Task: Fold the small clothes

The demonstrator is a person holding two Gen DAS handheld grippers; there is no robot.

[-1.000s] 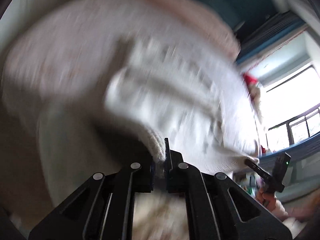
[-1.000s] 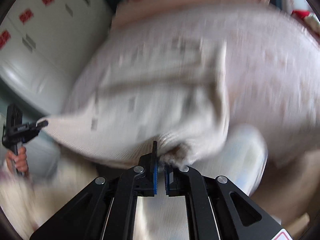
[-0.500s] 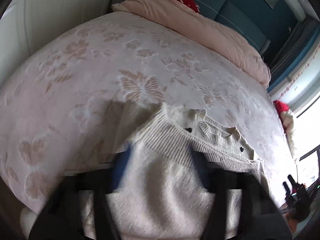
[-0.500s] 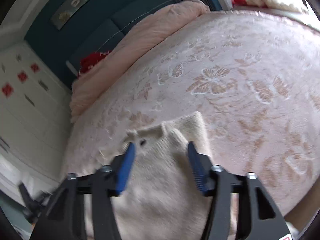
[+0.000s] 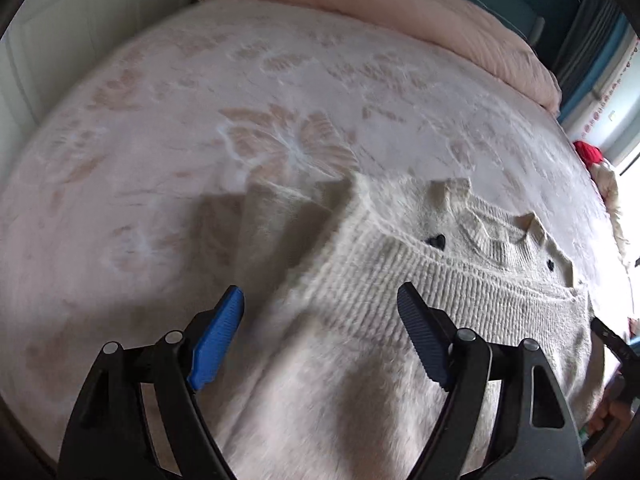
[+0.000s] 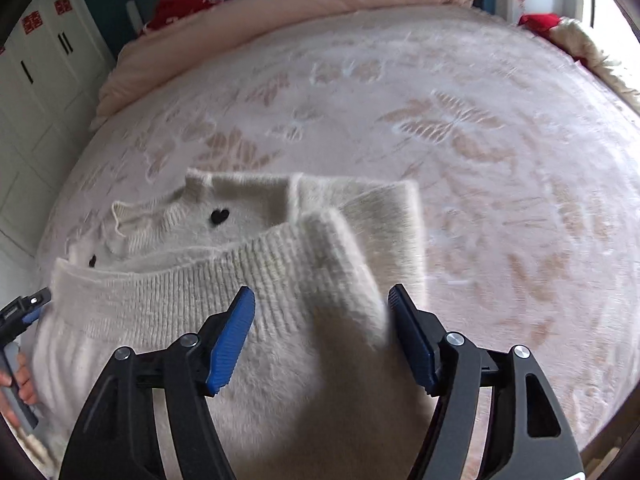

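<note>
My left tool (image 5: 320, 312) stands with its jaws wide apart, nothing between them; the blue pads (image 5: 216, 344) hang just above the cream sweater (image 5: 400, 288). My right tool (image 6: 322, 320) is likewise spread wide and grips nothing, its pads flanking the sweater's right-hand corner.

The sweater lies on the bed (image 5: 160, 120), on a pale pink blanket with a butterfly pattern. Its lower portion is doubled up over the chest: the ribbed hem (image 6: 200, 284) runs straight across just below the neckline, and two small black hearts (image 6: 220, 216) show above that edge. In the right wrist view the hem's right corner (image 6: 336, 248) stands slightly proud of the layer beneath, and a sleeve (image 6: 380, 208) lies folded inward under it, ending in a square edge. In the left wrist view the other sleeve (image 5: 272, 220) lies folded at the left side, partly in shadow. The collar (image 5: 500, 236) sits raised and a little rumpled.

Beyond the sweater, the blanket runs open to a pink duvet (image 6: 280, 8) rolled along the head of the bed. White cabinets (image 6: 36, 92) stand close along the left side. Each view catches the other tool at the sweater's far edge.
</note>
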